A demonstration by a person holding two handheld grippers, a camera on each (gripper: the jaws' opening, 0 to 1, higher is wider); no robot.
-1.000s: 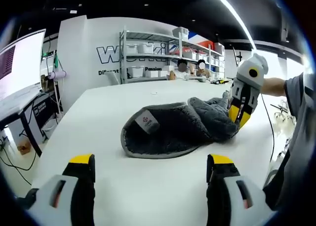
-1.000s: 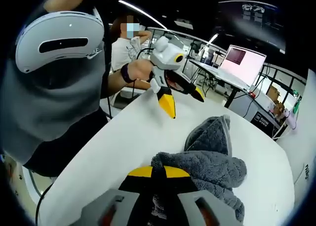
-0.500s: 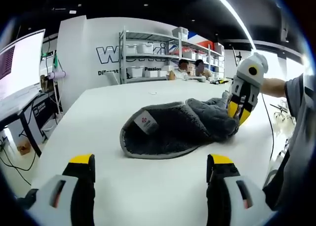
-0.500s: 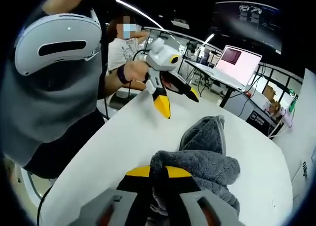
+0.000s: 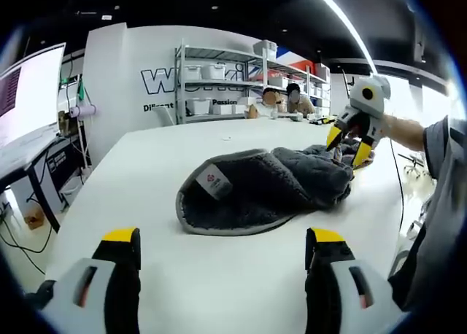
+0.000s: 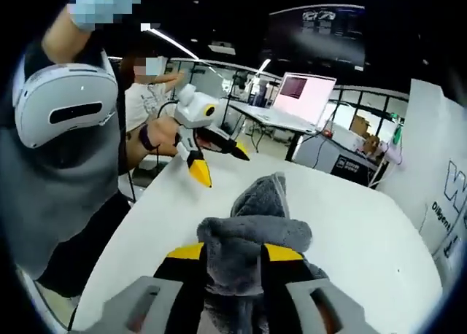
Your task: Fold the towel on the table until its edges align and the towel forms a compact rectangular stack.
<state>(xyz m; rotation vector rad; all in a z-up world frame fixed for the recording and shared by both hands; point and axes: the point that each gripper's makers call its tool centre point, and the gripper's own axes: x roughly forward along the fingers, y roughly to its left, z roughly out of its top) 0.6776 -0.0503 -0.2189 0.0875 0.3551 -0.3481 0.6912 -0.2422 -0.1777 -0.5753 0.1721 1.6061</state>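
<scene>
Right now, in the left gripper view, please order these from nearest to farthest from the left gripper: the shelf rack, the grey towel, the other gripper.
1. The grey towel, crumpled on the white table straight ahead of the left gripper.
2. The right gripper, open at the towel's far right end.
3. The shelf rack, against the back wall beyond the table.

Crumpled grey towel (image 5: 259, 192) on white table (image 5: 182, 276), right gripper (image 5: 348, 146) spread above.
</scene>
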